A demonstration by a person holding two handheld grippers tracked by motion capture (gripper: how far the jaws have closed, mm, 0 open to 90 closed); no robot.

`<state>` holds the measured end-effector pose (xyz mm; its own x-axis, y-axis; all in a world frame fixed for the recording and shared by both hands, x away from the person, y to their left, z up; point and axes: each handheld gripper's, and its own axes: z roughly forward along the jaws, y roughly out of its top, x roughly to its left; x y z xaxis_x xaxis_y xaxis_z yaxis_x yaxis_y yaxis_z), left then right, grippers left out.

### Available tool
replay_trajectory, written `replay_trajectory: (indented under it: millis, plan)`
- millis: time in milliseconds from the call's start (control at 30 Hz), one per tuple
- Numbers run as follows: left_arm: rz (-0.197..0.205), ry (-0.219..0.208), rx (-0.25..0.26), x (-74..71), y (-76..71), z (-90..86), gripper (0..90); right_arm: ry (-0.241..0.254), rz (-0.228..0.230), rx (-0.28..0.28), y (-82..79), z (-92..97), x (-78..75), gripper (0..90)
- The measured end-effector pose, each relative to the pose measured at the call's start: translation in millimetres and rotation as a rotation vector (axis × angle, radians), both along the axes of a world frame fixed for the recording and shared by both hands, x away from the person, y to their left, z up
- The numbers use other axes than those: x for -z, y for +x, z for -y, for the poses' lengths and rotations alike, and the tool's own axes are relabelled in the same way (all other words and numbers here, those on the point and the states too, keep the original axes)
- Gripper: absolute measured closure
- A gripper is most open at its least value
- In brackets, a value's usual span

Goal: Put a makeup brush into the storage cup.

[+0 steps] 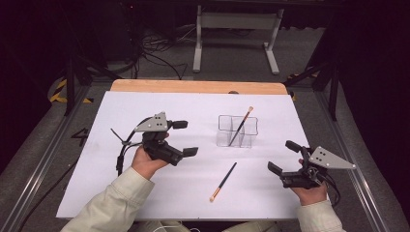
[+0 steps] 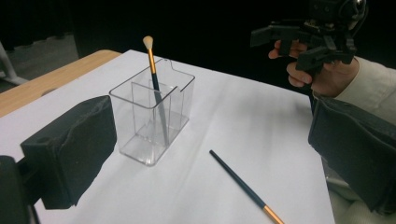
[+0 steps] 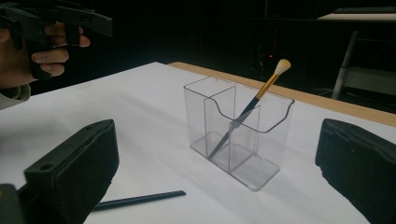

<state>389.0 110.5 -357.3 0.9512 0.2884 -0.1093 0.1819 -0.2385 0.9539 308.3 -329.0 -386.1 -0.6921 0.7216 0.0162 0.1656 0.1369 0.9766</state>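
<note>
**Both grippers wait with jaws apart while one brush lies loose on the table**

The left gripper [image 1: 184, 137], at the centre left of the high view, has its two black jaws spread wide and holds nothing; in its own view the padded jaws frame the lower left and right edges with bare white table between them. It hangs above the surface rather than resting, probably so it can swing in either direction. The right gripper [image 1: 283, 156], at the lower right of the high view, is likewise parted and empty, its jaws turned inward toward the middle of the table, which suits a reach toward the loose brush.

That loose thin black-handled makeup brush with a gold ferrule [image 1: 224, 181] lies flat on the white table cover [image 1: 145, 193] in the lower centre of the high view, between the two grippers and apart from both. It lies on a slant, bristle end toward the person, handle tip pointing up toward the holder, so the handle looks the easier part to pinch.

Just above it, at the centre of the frame, stands the clear plastic divided brush holder [image 1: 223, 137]. A second, matching black and gold brush [image 1: 242, 124] stands inside, leaning with its pale bristle head up past the rim at the upper right. In the right gripper view its tip rests low in one compartment; the neighbouring compartment looks free, likely the place for the loose brush.
</note>
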Motion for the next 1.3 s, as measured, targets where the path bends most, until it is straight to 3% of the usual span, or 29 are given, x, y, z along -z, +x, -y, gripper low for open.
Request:
replay_trajectory:
  millis: [167,267,567,933,1000,1300]
  plan:
    - [-0.016,0.000,-0.015,3.9,-5.9,-12.1,1.4,-0.012,-0.003,-0.027,4.1,-7.8,-2.9,0.0]
    - [-0.025,-0.020,-0.016,3.8,-7.1,-16.5,1.4,-0.052,-0.008,-0.059,6.3,-13.8,-5.3,0.0]
    - [-0.001,-0.009,-0.039,1.4,-13.2,-25.7,1.4,-0.081,-0.018,-0.109,14.1,-26.7,-14.5,0.0]
    - [0.001,-0.002,-0.060,3.3,-12.0,-34.5,1.3,-0.126,-0.051,-0.194,27.2,-46.6,-25.9,0.0]
    - [0.000,0.001,-0.066,4.2,-12.1,-36.9,1.3,-0.178,-0.064,-0.237,31.6,-55.1,-27.9,0.0]
    - [-0.037,0.005,-0.096,7.1,-19.6,-51.0,0.6,-0.240,-0.101,-0.288,45.6,-68.2,-30.7,0.0]
